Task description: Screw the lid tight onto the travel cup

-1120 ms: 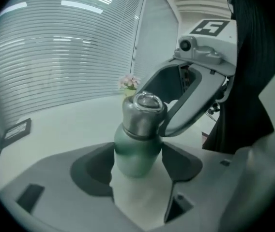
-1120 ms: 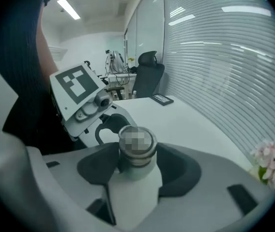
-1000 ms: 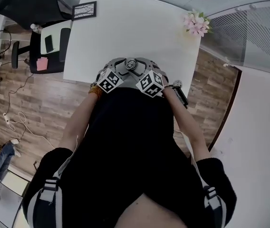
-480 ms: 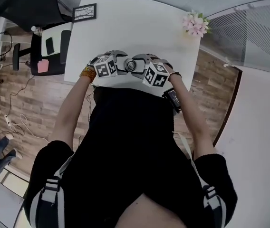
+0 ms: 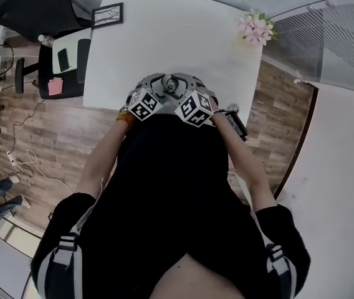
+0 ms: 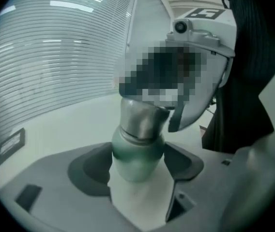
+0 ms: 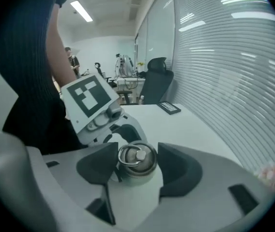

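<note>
– Cup first: where is it?
– Between the two grippers, at the near edge of the white table, close in front of the person's black top. I can't tell whether its base rests on the table, because the grippers cover it in the head view.
– What has the left gripper got?
– The green body. Its jaws have just been closing a little with the cup between them. The dark pads lie against the body on both sides, so it is clamped on the cup. Above the green part sits the steel lid.
– And the right gripper?
– Its view looks down at a slant onto the lid's top. Its jaws too have just been closing slightly, around the lid, and each pad meets the lid's side. It is clamped on the lid.
– How does the lid lie?
– On top of the cup, top face up. A metal ring lies flat on it round a small knob. I can't tell how far it is screwed down.
– How do the grippers stand to each other?
– Close together, with their marker cubes side by side and the lid showing just beyond them.
– Anything else on the table?
– Pink flowers at the far right corner and a dark frame at the far left corner. Both are well apart from the cup.
</note>
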Motion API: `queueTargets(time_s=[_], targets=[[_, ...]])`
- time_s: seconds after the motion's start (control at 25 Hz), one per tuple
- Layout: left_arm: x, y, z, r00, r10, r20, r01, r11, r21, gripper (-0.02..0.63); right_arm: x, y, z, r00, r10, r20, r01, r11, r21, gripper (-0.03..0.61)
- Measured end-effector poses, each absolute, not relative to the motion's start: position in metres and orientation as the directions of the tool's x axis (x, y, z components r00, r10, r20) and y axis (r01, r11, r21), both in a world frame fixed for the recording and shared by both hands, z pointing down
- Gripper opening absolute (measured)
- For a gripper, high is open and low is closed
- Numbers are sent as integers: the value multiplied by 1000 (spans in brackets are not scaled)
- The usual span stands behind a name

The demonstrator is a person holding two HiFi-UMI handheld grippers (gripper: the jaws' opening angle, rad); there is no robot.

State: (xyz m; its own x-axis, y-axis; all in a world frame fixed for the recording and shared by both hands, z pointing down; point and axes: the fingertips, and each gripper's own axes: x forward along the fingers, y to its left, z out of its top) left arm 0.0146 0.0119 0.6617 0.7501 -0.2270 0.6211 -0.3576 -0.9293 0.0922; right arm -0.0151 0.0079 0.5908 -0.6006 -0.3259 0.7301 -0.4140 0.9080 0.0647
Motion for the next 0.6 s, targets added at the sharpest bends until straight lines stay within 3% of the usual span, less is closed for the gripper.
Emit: queueTargets(time_s=[0.24,0.36,0.48,0.6], targets=[[14,6,666,686,124,717,50,-991,124,341,-19,9,595,-573,-111,812,-21,992,121,253],[13,6,665,610,231,758,201,-970,135,342,-23,9,597,-535,-35,844,109,988,111,256],[10,5,664,623,203,755,175,-977,118,348,-27,11,596,-529,-26,848,109,989,98,262],[5,-1,663,713,46,700,-43,-993,109,385,-27,8,581,-631,-100,770,-77,995,66,287]])
